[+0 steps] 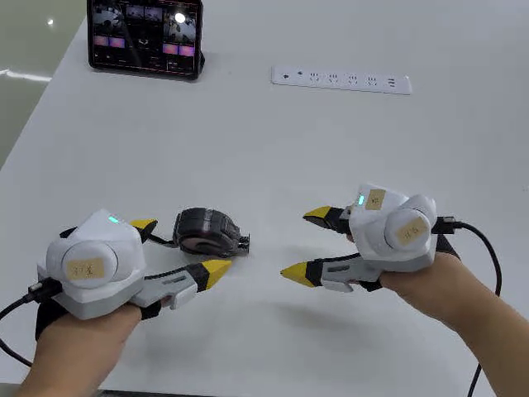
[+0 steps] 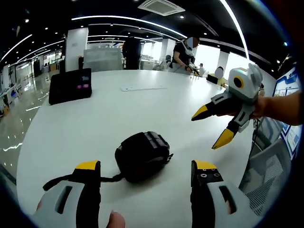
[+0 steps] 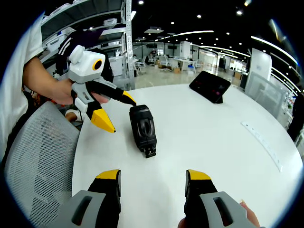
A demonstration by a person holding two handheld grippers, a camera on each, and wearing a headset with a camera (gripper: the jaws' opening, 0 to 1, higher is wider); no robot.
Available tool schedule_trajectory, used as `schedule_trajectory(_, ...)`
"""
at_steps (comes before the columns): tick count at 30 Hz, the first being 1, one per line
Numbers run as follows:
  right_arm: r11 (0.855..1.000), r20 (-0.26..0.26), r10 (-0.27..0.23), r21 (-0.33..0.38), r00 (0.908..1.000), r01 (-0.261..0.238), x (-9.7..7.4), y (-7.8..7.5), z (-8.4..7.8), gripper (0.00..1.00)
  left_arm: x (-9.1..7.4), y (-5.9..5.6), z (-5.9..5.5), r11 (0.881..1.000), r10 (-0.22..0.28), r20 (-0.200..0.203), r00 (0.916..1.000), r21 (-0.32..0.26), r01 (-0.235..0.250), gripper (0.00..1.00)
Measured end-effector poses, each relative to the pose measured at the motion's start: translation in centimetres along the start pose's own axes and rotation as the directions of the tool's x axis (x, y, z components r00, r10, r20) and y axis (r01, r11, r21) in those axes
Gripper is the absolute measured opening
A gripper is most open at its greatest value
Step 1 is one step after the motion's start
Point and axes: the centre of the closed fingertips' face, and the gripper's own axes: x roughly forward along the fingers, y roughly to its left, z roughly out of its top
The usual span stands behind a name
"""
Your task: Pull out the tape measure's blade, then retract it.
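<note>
A dark grey tape measure lies on the white table, its blade tab pointing right and its blade in. My left gripper stands open, its yellow tips on either side of the case without touching it. In the left gripper view the tape measure sits just ahead of the left gripper, a black strap trailing towards the left finger. My right gripper is open a short way right of the tab, facing the tape measure. Each gripper appears in the other's view: right gripper, left gripper.
A black tablet stands at the back left and a white power strip lies at the back right. The table's left edge runs near the tablet. A grey mesh chair is beside the table.
</note>
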Motion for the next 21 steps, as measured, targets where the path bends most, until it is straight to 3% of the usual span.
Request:
schedule_trajectory(12, 0.998, 0.005, -0.042, 0.038, 0.9991, 0.042, -2.3, 0.2, -0.8, 0.6, -1.6, -0.2, -0.2, 0.994, -0.032, -0.023, 0.9992, 0.108, 0.034, 0.8)
schedule_trajectory(21, 0.996, 0.018, -0.067, 0.057, 0.9976, 0.066, -3.9, 0.4, -1.0, 0.66, -2.6, -0.4, -0.6, 0.989, -0.062, -0.039, 0.9973, 0.132, 0.067, 0.86)
